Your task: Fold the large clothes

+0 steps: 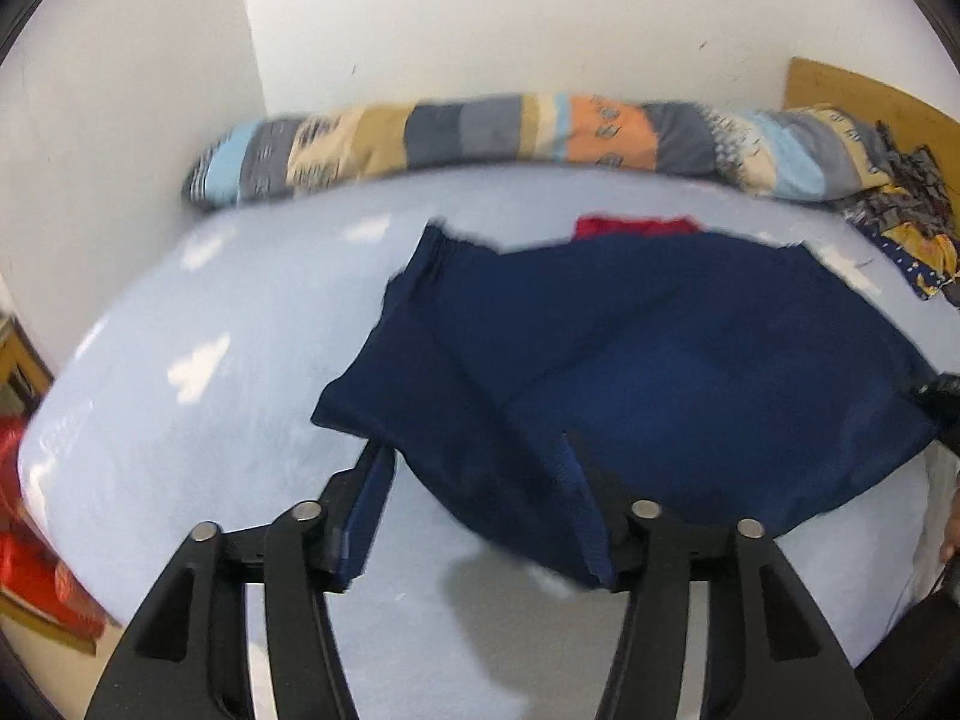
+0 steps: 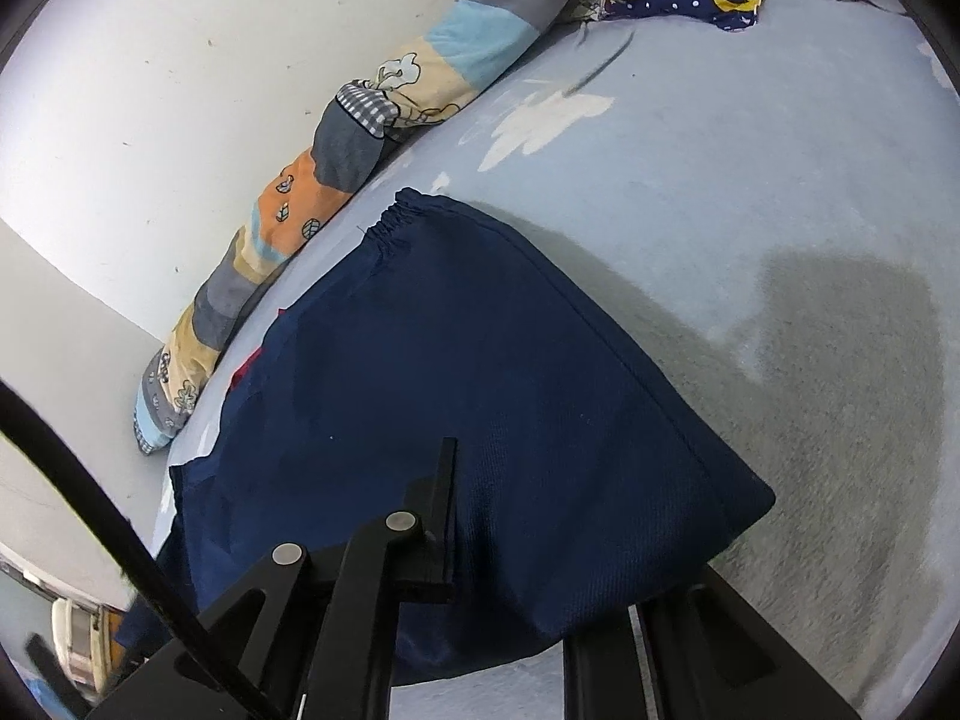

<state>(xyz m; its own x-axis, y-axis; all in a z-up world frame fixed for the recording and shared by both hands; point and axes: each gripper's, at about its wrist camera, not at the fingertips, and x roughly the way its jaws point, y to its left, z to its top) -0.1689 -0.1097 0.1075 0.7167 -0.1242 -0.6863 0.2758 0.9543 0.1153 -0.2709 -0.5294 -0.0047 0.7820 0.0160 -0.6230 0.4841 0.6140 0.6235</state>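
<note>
navy garment half-released on the pale blue bed

the left gripper (image 1: 480, 510) stood with its jaws spread wide. a fold of the navy garment (image 1: 630, 348) hung down between them, draped against the inner face of the right-hand finger, while the left-hand finger was clear of the cloth, so nothing was pinched there. beyond the jaws the garment spread out across the pale blue bedsheet (image 1: 210, 360), its gathered elastic edge lying ahead and a little to the left of the fingertips. a strip of red cloth (image 1: 636, 225) showed just past the garment's far edge. further ahead a long patchwork bolster (image 1: 510, 132) ran along the white wall (image 1: 480, 18), and a heap of patterned fabric (image 1: 912, 222) lay far off to the right of the jaws.

the right gripper (image 2: 510, 540) was clenched on the navy garment, whose cloth bunched over and around the nearly closed fingers; the right-hand finger was mostly buried under the fabric. from the jaws the garment stretched forward and leftward on the sheet, its elastic hem at the far end. to the right of the jaws lay bare bedsheet in shadow. the bolster ran diagonally ahead on the left, against the wall.
</note>
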